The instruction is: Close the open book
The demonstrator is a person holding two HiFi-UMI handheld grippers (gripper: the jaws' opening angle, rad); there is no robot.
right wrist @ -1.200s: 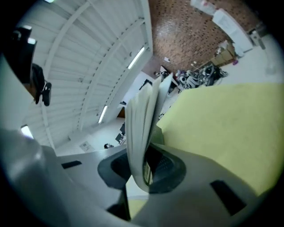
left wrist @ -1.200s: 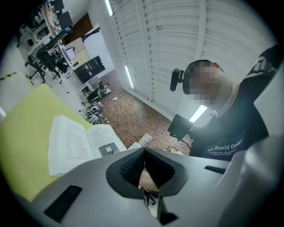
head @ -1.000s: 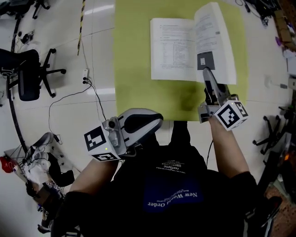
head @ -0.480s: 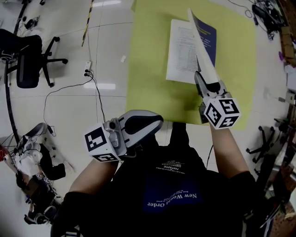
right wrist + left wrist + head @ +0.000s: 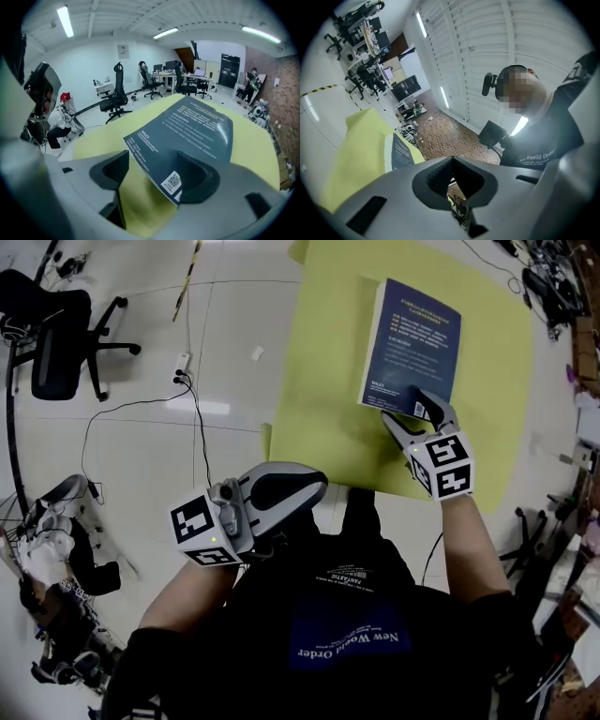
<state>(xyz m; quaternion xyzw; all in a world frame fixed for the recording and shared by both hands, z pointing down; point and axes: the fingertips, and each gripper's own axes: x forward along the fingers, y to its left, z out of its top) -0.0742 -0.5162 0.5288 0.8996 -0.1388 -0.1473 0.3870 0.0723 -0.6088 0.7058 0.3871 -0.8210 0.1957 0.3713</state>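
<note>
Right gripper view looked along the right tool (image 5: pixel 150 176), and its two jaws were wide apart and opening more. The near corner of the book (image 5: pixel 192 131) sat in the gap between them, but the pads did not squeeze it. A small square code (image 5: pixel 174 179) was printed on that corner. The book was shut and lay flat on the yellow-green desk (image 5: pixel 93 140), with its dark blue cover facing up. From the head view, the right tool (image 5: pixel 412 412) pointed down at the near edge of the book (image 5: pixel 412 343), and the cube with black and white squares (image 5: pixel 448 465) sat on the back of the tool. The book lay on the far right part of the desk (image 5: pixel 319 427), a bit turned. The left tool (image 5: pixel 314 491) was held close to the person's black shirt (image 5: pixel 347 615), well away from the book. In the left gripper view, the left tool (image 5: pixel 451 173) had its jaws together with nothing in them. Off to the left, a black chair (image 5: pixel 56 352) stood on the white floor (image 5: pixel 225 381), and a thin black cable (image 5: pixel 141 418) ran across the floor.
</note>
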